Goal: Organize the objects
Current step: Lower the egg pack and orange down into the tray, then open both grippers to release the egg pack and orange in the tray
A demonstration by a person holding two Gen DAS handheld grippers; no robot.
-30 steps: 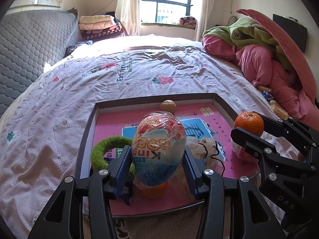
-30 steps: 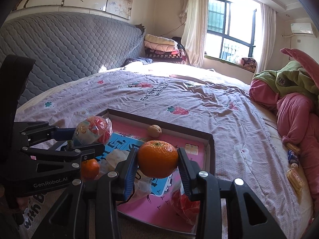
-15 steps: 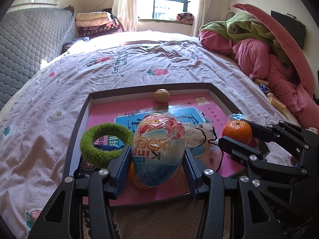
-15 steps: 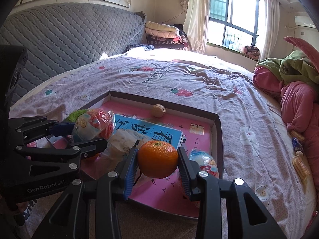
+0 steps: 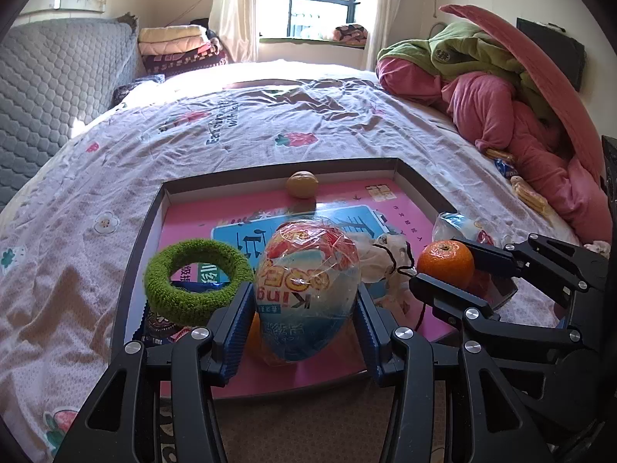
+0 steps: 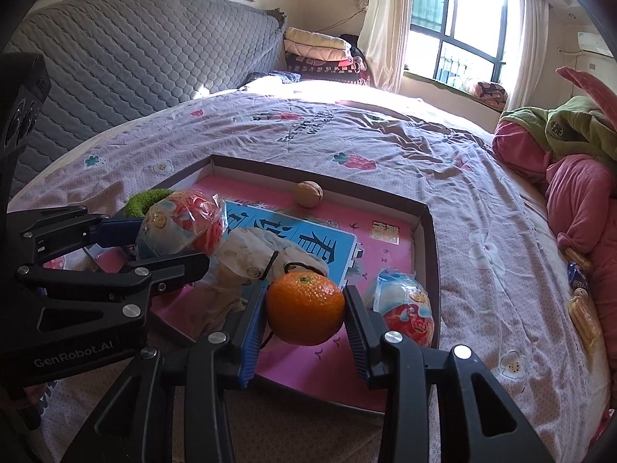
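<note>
My left gripper (image 5: 306,308) is shut on a plastic-wrapped toy egg (image 5: 308,289) and holds it over the near edge of the pink-lined box lid (image 5: 420,187). My right gripper (image 6: 304,308) is shut on an orange (image 6: 305,308), also over the near edge of the box lid (image 6: 428,231). In the lid lie a green fuzzy ring (image 5: 196,281), a walnut (image 5: 302,184), a white cloth pouch (image 6: 254,254) with a black cord and a second wrapped egg (image 6: 407,306). Another orange fruit (image 5: 252,333) shows partly behind the left finger.
The lid rests on a bed with a pale printed sheet (image 5: 270,123). A heap of pink and green bedding (image 5: 501,88) lies at the right, with snack packets (image 6: 582,308) beside it. A grey quilted headboard (image 6: 135,58) stands at the left.
Both grippers have drawn back and lower toward the lid's near edge, still holding the egg and the orange. The green ring and second wrapped egg have come into fuller view.
</note>
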